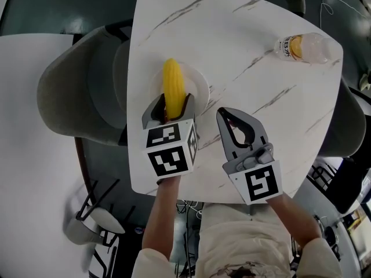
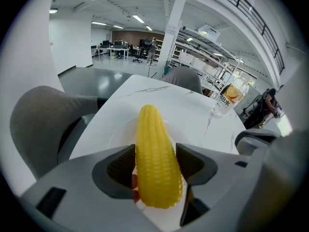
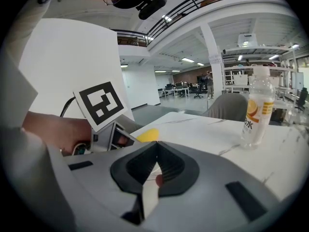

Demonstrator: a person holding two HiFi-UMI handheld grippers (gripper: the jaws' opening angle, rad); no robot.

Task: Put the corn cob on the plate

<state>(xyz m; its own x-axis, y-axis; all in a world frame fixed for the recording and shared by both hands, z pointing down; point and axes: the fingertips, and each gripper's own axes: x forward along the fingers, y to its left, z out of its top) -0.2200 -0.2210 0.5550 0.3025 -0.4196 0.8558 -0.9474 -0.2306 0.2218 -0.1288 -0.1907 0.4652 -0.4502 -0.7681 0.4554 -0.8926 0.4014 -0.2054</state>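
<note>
A yellow corn cob (image 1: 173, 86) points away from me over a white plate (image 1: 200, 89) on the left part of the marble table (image 1: 249, 80). My left gripper (image 1: 171, 108) is shut on the cob's near end. In the left gripper view the cob (image 2: 157, 163) fills the gap between both jaws, with the plate (image 2: 118, 135) beneath it. Whether the cob rests on the plate or hangs just above it, I cannot tell. My right gripper (image 1: 224, 116) hovers to the right of the plate, shut and empty (image 3: 155, 146).
A clear bottle with an orange label (image 1: 304, 47) lies near the table's far right corner. A grey chair (image 1: 75, 91) stands against the table's left side, and another (image 1: 348, 126) at the right. The table's near edge runs just below both grippers.
</note>
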